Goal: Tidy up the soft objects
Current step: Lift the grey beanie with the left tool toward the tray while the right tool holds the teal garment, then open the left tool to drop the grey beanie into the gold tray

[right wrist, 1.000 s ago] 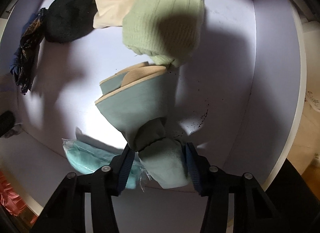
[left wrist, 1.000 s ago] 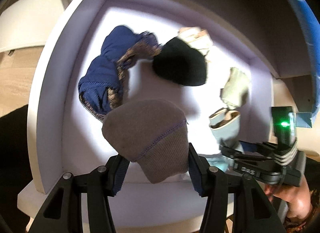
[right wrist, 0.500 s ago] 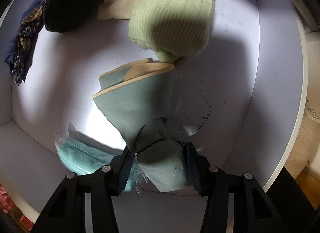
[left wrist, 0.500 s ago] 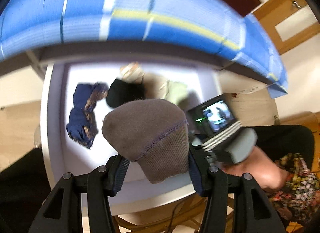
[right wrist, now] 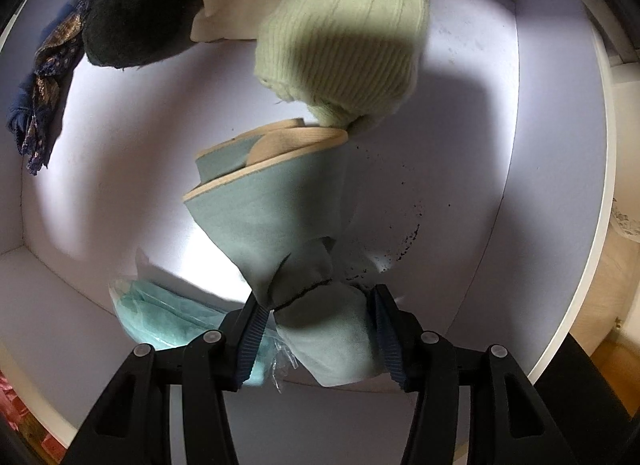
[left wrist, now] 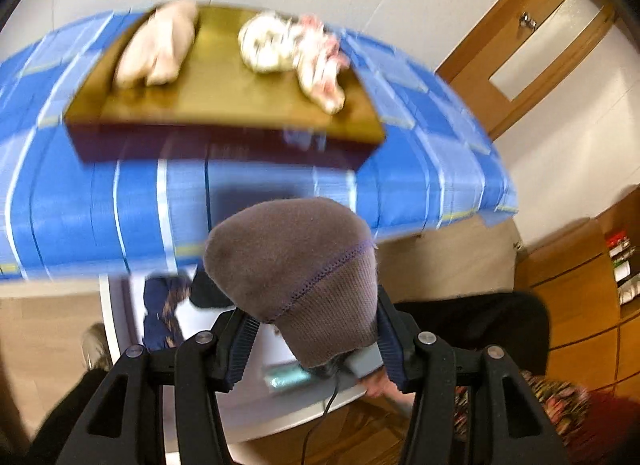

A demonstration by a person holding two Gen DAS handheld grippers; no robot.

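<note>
My left gripper (left wrist: 312, 329) is shut on a brown knit hat (left wrist: 296, 261), held high in front of a blue checked bed cover (left wrist: 100, 205). On the cover stands a brown tray (left wrist: 224, 81) with a beige plush (left wrist: 160, 45) and a white-and-pink soft toy (left wrist: 296, 49). Far below is the white drawer (left wrist: 116, 321). In the right wrist view, my right gripper (right wrist: 320, 321) points down into that drawer (right wrist: 560, 145). A grey-green slipper (right wrist: 272, 221) sits between its pads, and the jaws are opening slightly.
In the drawer lie a light green knit hat (right wrist: 344, 37), a black hat (right wrist: 140, 17), a cream cloth (right wrist: 228, 13), a navy patterned scarf (right wrist: 40, 97) and a bagged teal cloth (right wrist: 168, 313). A wooden door (left wrist: 532, 37) and cabinets stand to the right.
My left gripper has risen out of the drawer with the brown hat, so the bed and tray have come into view. The right gripper's view has barely shifted.
</note>
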